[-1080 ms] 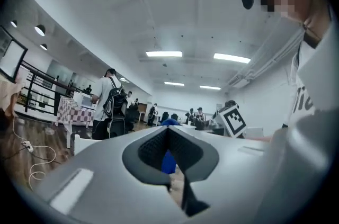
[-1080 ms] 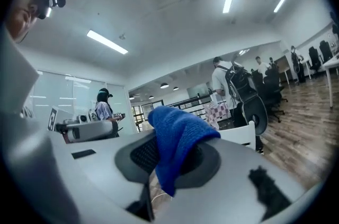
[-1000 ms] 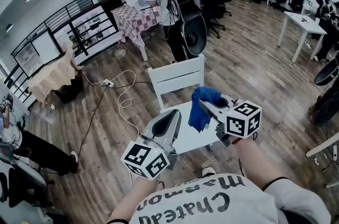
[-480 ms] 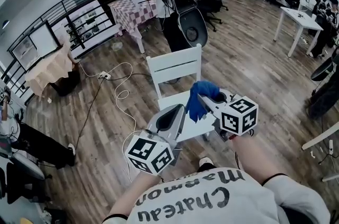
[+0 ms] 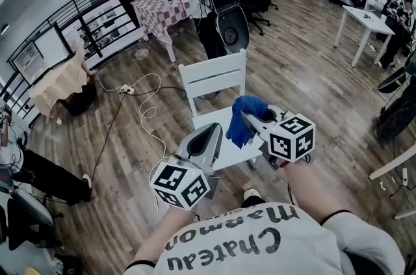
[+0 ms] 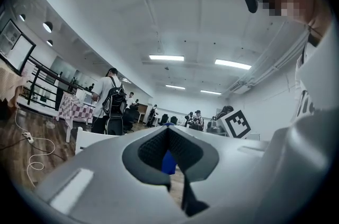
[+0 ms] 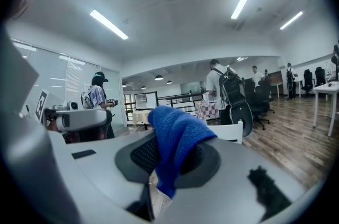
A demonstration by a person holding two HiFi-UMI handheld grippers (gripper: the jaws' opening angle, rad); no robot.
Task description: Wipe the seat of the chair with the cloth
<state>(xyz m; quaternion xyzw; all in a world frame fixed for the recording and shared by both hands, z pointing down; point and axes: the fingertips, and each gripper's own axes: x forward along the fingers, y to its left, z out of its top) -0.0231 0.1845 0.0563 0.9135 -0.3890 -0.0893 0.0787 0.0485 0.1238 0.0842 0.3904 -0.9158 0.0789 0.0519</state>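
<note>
Two grippers over the chair point(image 5: 214, 78): right gripper point(image 5: 252, 119) is clamped on the blue cloth point(image 5: 242, 132), dangling above the white seat point(image 5: 231, 155), so I reckon the wipe starts straight down. My left gripper point(image 5: 213, 129) is pinched together, empty. Right gripper view shows the clamp; only head view shows the seat below.

A blue cloth point(image 5: 246, 124), a white chair point(image 5: 214, 80), a checked tablecloth point(image 5: 160, 11), brown plank floor point(image 5: 312, 72)

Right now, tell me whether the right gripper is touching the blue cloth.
Touching. The right gripper has its jaws shut on the blue cloth: the right gripper view shows it bunched above them and hanging down between them.
</note>
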